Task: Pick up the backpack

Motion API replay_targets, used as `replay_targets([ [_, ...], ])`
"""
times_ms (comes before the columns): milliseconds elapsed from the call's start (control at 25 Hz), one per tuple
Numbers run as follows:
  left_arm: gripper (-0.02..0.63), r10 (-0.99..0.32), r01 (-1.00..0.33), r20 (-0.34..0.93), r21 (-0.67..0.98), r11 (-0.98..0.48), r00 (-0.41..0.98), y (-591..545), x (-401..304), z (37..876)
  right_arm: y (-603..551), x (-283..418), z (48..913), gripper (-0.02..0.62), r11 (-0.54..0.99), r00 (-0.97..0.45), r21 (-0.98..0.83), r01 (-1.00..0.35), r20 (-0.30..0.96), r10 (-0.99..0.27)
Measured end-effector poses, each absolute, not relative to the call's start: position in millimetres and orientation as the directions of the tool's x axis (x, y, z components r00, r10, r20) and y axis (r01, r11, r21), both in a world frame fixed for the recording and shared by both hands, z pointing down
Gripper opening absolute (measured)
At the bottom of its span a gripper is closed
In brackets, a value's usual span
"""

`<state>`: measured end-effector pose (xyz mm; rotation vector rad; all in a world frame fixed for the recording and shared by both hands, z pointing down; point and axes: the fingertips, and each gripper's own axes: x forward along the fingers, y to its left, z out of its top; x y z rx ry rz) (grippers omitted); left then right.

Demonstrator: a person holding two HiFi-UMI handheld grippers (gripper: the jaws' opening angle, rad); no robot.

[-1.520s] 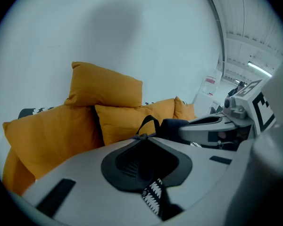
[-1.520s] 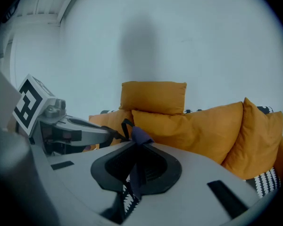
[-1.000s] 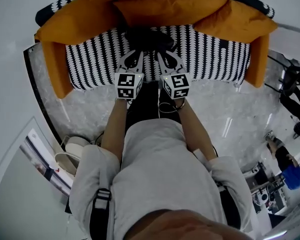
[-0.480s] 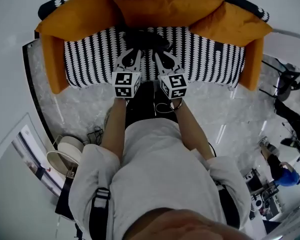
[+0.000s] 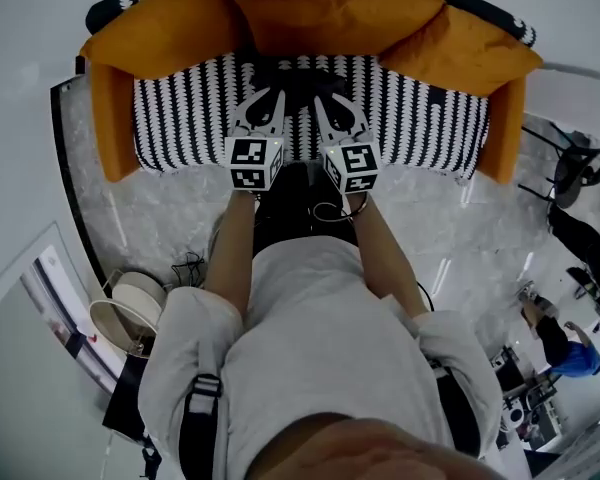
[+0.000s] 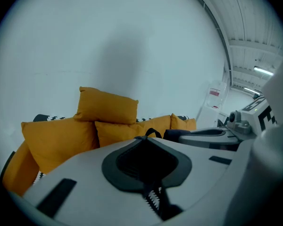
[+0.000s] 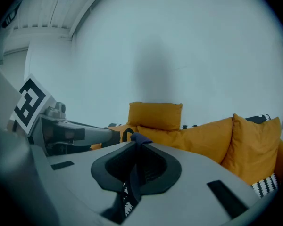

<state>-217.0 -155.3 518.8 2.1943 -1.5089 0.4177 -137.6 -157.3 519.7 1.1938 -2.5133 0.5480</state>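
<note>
A black backpack (image 5: 294,76) sits on the striped seat of a sofa (image 5: 420,118), in front of the orange back cushions. My left gripper (image 5: 276,98) reaches its left side and my right gripper (image 5: 319,101) its right side, marker cubes toward me. In the left gripper view the jaws (image 6: 144,138) are shut on a dark backpack strap (image 6: 154,200) that hangs below them. In the right gripper view the jaws (image 7: 134,143) are shut on a dark blue strap (image 7: 131,175). The backpack's body is mostly hidden behind the jaws in both gripper views.
Orange cushions (image 5: 330,13) line the sofa's back and arms (image 5: 112,118). A round white object (image 5: 130,308) and cables lie on the marble floor at left. An office chair (image 5: 580,158) and a person in blue (image 5: 570,353) are at right.
Both grippers have risen a little while staying shut on the straps. The backpack's top has come up with them.
</note>
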Motion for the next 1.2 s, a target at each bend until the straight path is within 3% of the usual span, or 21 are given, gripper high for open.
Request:
replay_targets([
  [1200, 0.035, -0.884, -0.935, 0.307, 0.075, -0.348, 0.353, -131.6, -189.9, 401.8, -142.4, -110.4, 406.7, 0.055, 0.596, -0.585, -0.055, -0.801, 0.279, -0.761],
])
